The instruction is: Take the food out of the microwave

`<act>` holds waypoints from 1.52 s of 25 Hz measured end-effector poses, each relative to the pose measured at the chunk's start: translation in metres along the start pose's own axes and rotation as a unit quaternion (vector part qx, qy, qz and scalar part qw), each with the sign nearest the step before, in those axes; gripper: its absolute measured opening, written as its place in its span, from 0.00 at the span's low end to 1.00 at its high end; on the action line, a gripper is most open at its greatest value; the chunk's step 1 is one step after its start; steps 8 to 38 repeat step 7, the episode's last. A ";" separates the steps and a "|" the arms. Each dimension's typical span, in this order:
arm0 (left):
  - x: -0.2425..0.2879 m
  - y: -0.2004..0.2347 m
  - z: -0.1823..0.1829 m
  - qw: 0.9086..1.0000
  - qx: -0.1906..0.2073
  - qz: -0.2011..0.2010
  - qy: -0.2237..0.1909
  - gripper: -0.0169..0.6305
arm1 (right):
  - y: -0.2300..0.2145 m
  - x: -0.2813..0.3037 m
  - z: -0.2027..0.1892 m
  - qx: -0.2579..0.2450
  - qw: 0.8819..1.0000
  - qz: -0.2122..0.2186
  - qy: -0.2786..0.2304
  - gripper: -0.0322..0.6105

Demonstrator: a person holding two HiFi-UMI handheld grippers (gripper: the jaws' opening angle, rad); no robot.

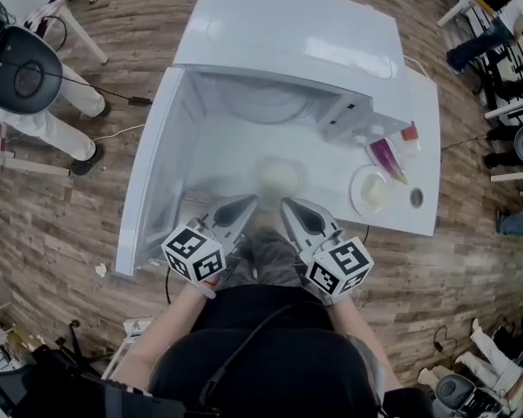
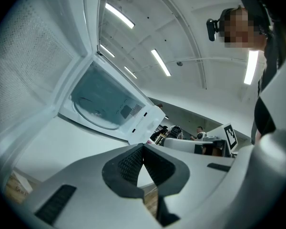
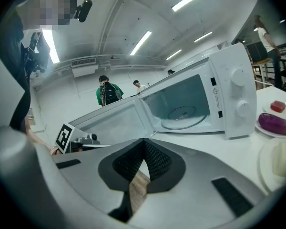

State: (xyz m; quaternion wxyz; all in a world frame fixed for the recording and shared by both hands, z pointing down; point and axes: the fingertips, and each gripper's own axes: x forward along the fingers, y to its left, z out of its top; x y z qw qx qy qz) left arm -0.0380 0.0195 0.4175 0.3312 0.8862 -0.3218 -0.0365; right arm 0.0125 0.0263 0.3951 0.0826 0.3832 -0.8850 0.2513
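I hold two claws, the left gripper (image 2: pixel 143 148) and the right gripper (image 3: pixel 143 142). Both are clenched, with nothing between the pads; under each pair I see only wooden floor (image 1: pixel 471 259). Each claw carries one marker cube, so there are two: the left cube (image 1: pixel 193 252) and the right cube (image 1: pixel 340 268). The claws hang side by side just at the front edge of the one white table (image 1: pixel 331 185). Straight ahead of them on the table is a pale blurred patch (image 1: pixel 279 177), and I cannot tell what it is. I count three clear pieces of food, all outside the one microwave (image 1: pixel 288 33), on the table to its right. Nearest is a pale piece (image 1: pixel 375 190) on a round white plate (image 1: pixel 356 190), behind it a purple eggplant (image 1: pixel 385 158), and farthest a small red piece (image 1: pixel 409 132). The pale piece is cream-coloured with a soft outline; the eggplant is long and glossy. Beside the plate lies one small dark round thing (image 1: pixel 416 198) that I cannot identify. The microwave has two knobs (image 3: pixel 238 78), and in its cavity lies one glass turntable (image 3: pixel 183 116). Its door (image 1: pixel 152 181) stands wide open on my left, like a wall on that side. The food sits close to the right edge of the table. Far behind, a few persons (image 3: pixel 107 93) stand in the room.
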 end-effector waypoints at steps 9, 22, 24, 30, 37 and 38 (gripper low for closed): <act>0.000 -0.007 -0.006 1.000 -0.010 -0.014 0.019 0.04 | 0.010 0.000 0.000 0.002 1.000 0.019 0.011 0.08; 0.000 -0.007 -0.006 1.000 -0.010 -0.014 0.019 0.04 | 0.010 0.000 0.000 0.002 1.000 0.019 0.011 0.08; 0.000 -0.007 -0.006 1.000 -0.010 -0.014 0.019 0.04 | 0.010 0.000 0.000 0.002 1.000 0.019 0.011 0.08; 0.000 -0.007 -0.006 1.000 -0.010 -0.014 0.019 0.04 | 0.010 0.000 0.000 0.002 1.000 0.019 0.011 0.08; 0.000 -0.007 -0.006 1.000 -0.010 -0.014 0.019 0.04 | 0.010 0.000 0.000 0.002 1.000 0.019 0.011 0.08; 0.000 -0.007 -0.006 1.000 -0.010 -0.014 0.019 0.04 | 0.010 0.000 0.000 0.002 1.000 0.019 0.011 0.08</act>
